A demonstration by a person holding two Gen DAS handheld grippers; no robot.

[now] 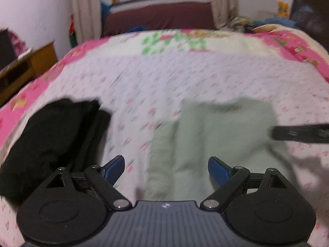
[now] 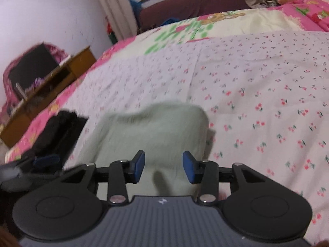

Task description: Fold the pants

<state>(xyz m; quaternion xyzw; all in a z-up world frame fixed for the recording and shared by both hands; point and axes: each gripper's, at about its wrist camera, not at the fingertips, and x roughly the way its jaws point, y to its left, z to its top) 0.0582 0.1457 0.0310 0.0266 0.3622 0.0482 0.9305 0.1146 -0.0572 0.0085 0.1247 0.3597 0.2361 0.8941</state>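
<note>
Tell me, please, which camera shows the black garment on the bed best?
The left wrist view: the black garment is large and nearly whole there. The right wrist view shows only part of it, small, at the left edge.

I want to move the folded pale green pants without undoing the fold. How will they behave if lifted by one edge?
The green pants will probably flop: their edges look soft and rounded, sagging into the bedspread. Pinched at one edge, the layers would likely hang open. They look light and fuzzy, so they should not slip from the pads.

Pale green pants (image 2: pixel 152 127) folded, lying on bed.
</note>
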